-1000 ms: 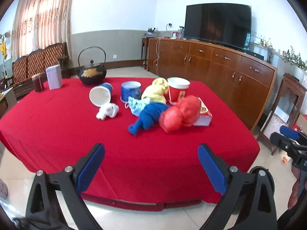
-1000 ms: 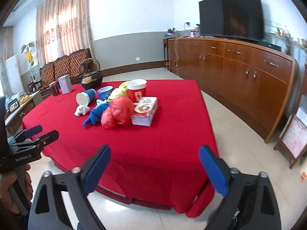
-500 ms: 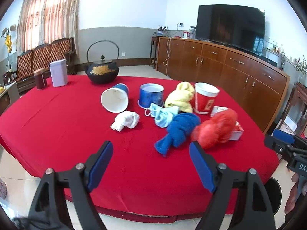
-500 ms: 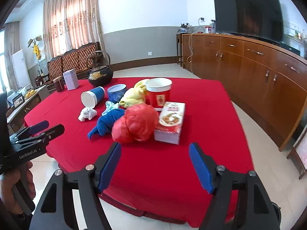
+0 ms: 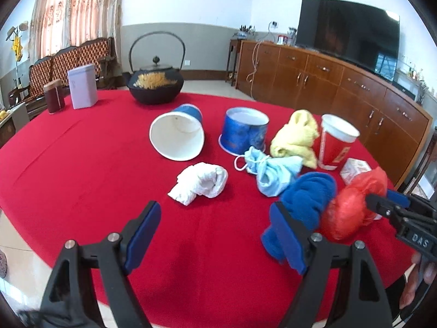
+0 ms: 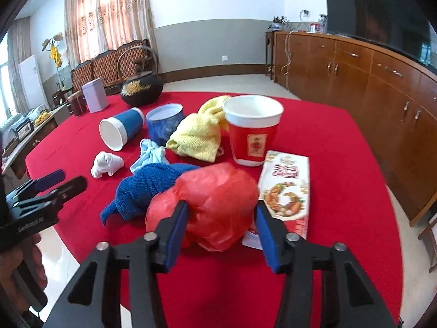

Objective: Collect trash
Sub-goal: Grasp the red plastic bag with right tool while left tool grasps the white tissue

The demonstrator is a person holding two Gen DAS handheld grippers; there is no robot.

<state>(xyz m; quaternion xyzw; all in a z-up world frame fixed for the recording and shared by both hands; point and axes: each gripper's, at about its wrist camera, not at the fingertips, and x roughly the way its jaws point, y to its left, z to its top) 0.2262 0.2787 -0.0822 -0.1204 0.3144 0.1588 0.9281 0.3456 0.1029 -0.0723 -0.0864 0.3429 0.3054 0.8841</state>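
Note:
A red plastic bag (image 6: 215, 207) lies crumpled on the red tablecloth (image 6: 341, 164); my right gripper (image 6: 221, 231) is open with its pads either side of the bag's near part. The bag also shows in the left wrist view (image 5: 352, 205). My left gripper (image 5: 215, 243) is open and empty, just short of a crumpled white tissue (image 5: 200, 183). Nearby lie a blue cloth (image 5: 306, 199), a light blue mask (image 5: 270, 172), a yellow cloth (image 5: 296, 139), a tipped blue paper cup (image 5: 177, 136), a blue bowl (image 5: 244, 134), a red cup (image 6: 254, 134) and a printed carton (image 6: 286, 188).
A black iron kettle (image 5: 155, 84), a lilac tin (image 5: 82, 86) and a dark red jar (image 5: 54, 95) stand at the table's far side. A long wooden cabinet (image 6: 368, 82) with a television runs along the right wall. A bench stands by the curtains.
Both grippers have moved forward over the table. The right gripper now brackets the red bag; the left one has come close to the white tissue.

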